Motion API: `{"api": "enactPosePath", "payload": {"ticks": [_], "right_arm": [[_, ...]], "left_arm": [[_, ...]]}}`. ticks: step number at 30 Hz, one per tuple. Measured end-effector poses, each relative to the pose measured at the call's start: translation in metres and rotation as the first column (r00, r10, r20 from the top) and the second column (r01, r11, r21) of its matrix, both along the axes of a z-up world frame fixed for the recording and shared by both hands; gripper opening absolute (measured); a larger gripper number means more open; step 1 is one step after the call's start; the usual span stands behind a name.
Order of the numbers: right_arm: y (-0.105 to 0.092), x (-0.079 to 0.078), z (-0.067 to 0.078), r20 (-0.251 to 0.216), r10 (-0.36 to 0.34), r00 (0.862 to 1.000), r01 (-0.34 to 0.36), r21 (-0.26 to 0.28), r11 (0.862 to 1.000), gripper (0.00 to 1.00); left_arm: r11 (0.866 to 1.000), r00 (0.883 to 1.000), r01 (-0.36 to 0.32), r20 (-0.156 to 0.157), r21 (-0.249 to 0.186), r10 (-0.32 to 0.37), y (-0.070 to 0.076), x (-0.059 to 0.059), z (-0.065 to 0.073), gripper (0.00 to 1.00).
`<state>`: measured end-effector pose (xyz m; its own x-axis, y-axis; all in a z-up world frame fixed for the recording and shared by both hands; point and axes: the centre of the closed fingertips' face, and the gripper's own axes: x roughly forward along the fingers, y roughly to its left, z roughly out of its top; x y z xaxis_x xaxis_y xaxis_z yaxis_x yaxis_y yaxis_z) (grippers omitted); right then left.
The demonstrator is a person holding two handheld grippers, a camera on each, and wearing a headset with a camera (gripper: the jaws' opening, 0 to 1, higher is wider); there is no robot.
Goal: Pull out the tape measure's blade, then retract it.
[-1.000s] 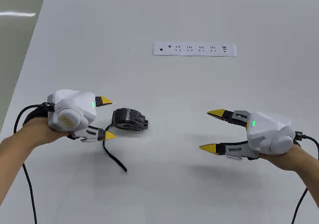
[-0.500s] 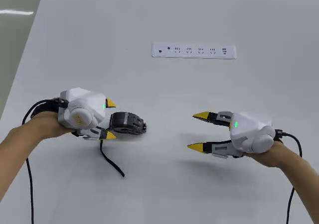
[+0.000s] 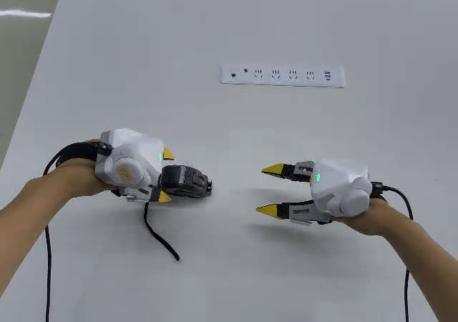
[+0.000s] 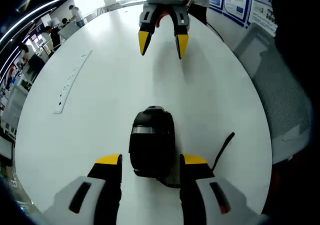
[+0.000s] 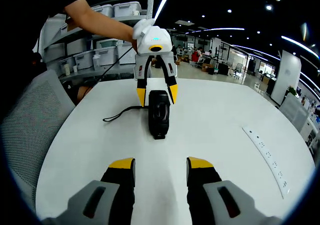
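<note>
A black tape measure (image 3: 184, 181) lies on the white table, its black wrist strap (image 3: 159, 229) trailing toward me. My left gripper (image 3: 165, 175) is open with its yellow-tipped jaws on either side of the case's rear end; in the left gripper view the tape measure (image 4: 152, 142) sits between the fingertips (image 4: 109, 160). My right gripper (image 3: 272, 189) is open, empty and hovers to the right, pointing at the tape measure (image 5: 159, 111) with a gap between them. No blade is drawn out.
A white power strip (image 3: 283, 74) lies flat at the far middle of the table (image 3: 236, 272). Black cables run back from both grippers along my arms. Shelves with storage bins (image 5: 112, 10) stand beyond the table in the right gripper view.
My left gripper has slid right until its jaws straddle the tape measure's rear. My right gripper has moved left, closer to the tape measure. The tape measure itself has stayed put.
</note>
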<state>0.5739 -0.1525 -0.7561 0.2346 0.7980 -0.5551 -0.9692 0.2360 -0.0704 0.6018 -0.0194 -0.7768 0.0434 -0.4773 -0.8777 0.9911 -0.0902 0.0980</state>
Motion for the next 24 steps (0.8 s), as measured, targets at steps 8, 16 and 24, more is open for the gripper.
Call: {"api": "enactPosePath", "payload": {"ticks": [8,16,24], "right_arm": [[0.018,0.004,-0.009,-0.013,0.023,1.000,-0.023,0.004,1.000,0.38],[0.038,0.010,-0.019,-0.023,0.045,0.999,-0.045,0.006,0.999,0.34],[0.055,0.016,-0.030,-0.031,0.051,0.998,-0.051,-0.006,0.999,0.27]], "left_arm": [[0.999,0.999,0.034,-0.022,0.018,-0.034,0.000,0.003,-0.008,0.36],[0.998,0.998,0.058,-0.036,0.036,-0.057,0.001,0.002,-0.014,0.33],[0.997,0.997,0.071,-0.043,0.030,-0.070,0.002,0.001,-0.018,0.31]]}}
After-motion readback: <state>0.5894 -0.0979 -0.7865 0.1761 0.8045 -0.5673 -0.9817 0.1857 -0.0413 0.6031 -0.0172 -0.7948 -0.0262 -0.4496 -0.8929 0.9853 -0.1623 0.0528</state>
